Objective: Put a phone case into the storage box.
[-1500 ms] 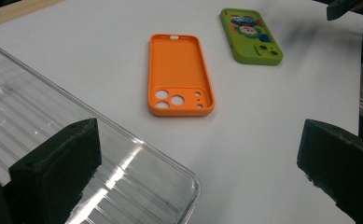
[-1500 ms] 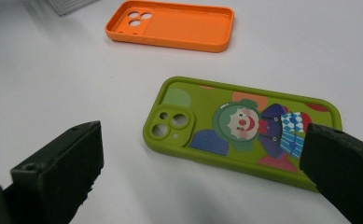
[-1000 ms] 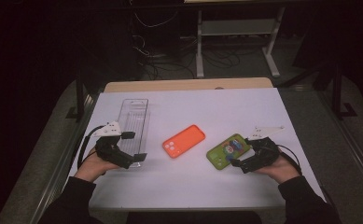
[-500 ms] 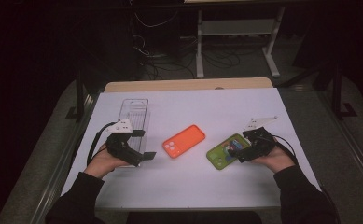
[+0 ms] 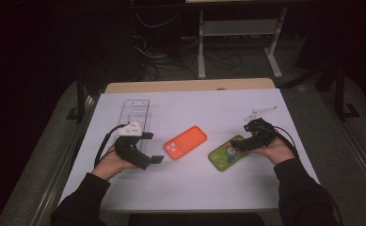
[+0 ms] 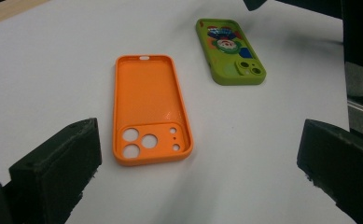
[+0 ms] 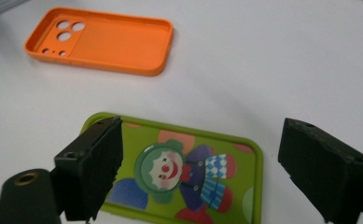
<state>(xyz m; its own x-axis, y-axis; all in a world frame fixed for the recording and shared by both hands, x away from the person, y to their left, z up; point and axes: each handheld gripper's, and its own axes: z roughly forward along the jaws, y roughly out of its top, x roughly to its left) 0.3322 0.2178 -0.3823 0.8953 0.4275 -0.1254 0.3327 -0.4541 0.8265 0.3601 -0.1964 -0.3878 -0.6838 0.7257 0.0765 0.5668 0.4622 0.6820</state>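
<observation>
Both forearms wear dark long sleeves. Each hand carries a black gripper: the left gripper (image 5: 153,148) has a pale grey three-cornered plate on top and a black cable looping behind; the right gripper (image 5: 237,145) carries a similar white plate and black cable. The blocky matte-black jaws show small screw holes.

clear plastic tray (image 5: 138,113) — far left | white table (image 5: 194,188)

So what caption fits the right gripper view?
Right gripper open over a green clown-print phone case; an empty orange phone case beyond.
</observation>
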